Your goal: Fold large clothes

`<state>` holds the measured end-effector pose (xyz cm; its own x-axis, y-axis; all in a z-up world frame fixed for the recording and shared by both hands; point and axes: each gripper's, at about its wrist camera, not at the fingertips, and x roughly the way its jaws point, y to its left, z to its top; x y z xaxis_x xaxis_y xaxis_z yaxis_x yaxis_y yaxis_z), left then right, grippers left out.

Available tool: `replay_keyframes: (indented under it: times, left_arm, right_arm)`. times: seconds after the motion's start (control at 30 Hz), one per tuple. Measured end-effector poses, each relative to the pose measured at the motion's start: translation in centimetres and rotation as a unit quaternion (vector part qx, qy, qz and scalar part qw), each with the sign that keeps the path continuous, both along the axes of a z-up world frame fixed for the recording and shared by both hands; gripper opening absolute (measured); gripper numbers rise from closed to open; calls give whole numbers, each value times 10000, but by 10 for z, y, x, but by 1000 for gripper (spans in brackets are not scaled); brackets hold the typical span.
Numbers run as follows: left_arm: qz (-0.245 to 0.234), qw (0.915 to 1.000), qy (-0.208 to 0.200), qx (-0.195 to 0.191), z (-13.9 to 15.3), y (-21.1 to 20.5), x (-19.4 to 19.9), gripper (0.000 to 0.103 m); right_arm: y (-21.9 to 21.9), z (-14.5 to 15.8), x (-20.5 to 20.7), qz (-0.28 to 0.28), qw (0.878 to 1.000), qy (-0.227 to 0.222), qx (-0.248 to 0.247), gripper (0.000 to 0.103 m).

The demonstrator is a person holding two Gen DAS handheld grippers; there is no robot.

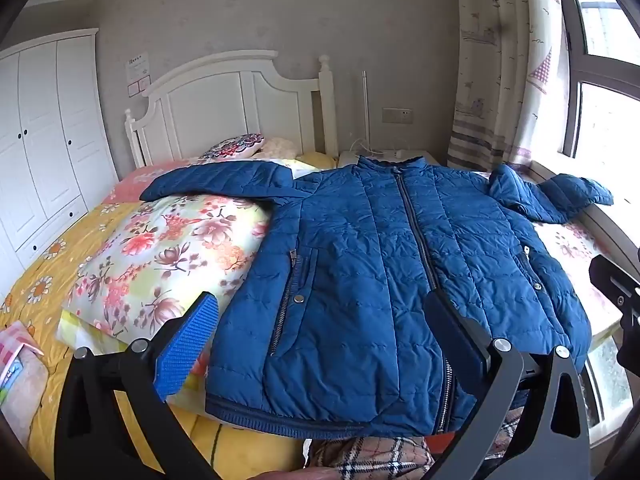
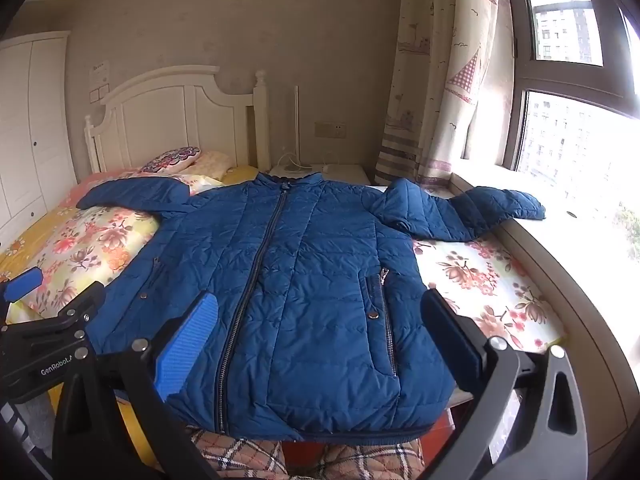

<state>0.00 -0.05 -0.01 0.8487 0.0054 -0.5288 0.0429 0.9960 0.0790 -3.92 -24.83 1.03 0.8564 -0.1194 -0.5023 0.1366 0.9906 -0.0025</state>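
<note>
The left gripper (image 1: 320,344) and right gripper (image 2: 320,340) hover with jaws spread wide, holding nothing, above the hem end of a blue quilted puffer jacket (image 1: 400,264). Each gripper has black jointed arms and a ribbed blue pad (image 1: 188,344) on one finger. The jacket lies face up and zipped on a floral quilt (image 1: 160,256) spread over the bed (image 1: 72,280), both sleeves stretched out to the sides. Its shell is crinkled, stitched in narrow panels, with a metal zipper (image 2: 256,280) down the middle and a knitted band along the hem. The right sleeve (image 2: 460,212) bends up onto the pale window ledge (image 2: 580,240). The left wrist view alone shows the full white wardrobe (image 1: 44,132) with small dark knobs; the right wrist view alone shows apartment blocks through the window (image 2: 568,148). A white panelled headboard (image 1: 228,108) and sailboat-print curtain (image 2: 436,80) stand behind.
</note>
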Motion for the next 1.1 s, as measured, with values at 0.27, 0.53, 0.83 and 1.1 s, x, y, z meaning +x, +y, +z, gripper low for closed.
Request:
replay_keyframes:
  times: [0.27, 0.53, 0.83, 1.1]
  left_arm:
    - [-5, 10000, 23, 14, 0, 0, 0, 99]
    - [3, 10000, 29, 10, 0, 0, 0, 99]
    - [22, 10000, 39, 12, -4, -2, -4, 99]
    - [25, 10000, 40, 4, -4, -1, -3, 99]
  right_arm:
    - [1, 1, 0, 7, 10000, 6, 38, 101]
    - [3, 1, 0, 21, 10000, 7, 35, 101]
    - [5, 0, -1, 35, 10000, 21, 21, 101]
    - [5, 0, 0, 55, 10000, 32, 7, 101]
